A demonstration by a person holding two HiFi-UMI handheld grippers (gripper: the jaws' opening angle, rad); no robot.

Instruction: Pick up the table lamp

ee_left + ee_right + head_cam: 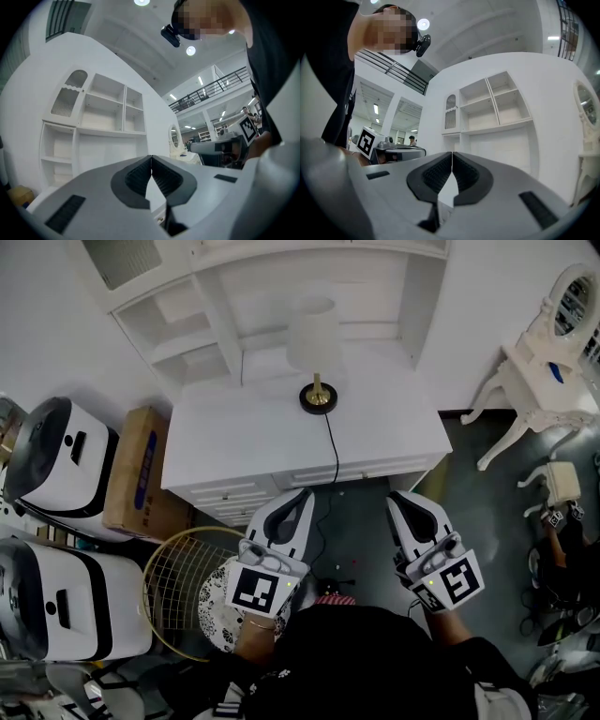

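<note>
The table lamp [316,348] has a white shade, a brass stem and a round black base, and stands at the back middle of a white desk [225,442]. Its black cord [334,451] runs forward over the desk's front edge. My left gripper [302,494] and right gripper [399,498] hover side by side in front of the desk, well short of the lamp. Both are shut with nothing between the jaws. In the left gripper view the left gripper [151,159] shows its pads pressed together. The right gripper [452,154] looks the same in its own view.
White shelving [234,296] rises behind the desk. A cardboard box [136,474] and white rice cookers [58,451] stand at the left, with a round wire basket [183,582] near my left hand. An ornate white table [534,371] is at the right.
</note>
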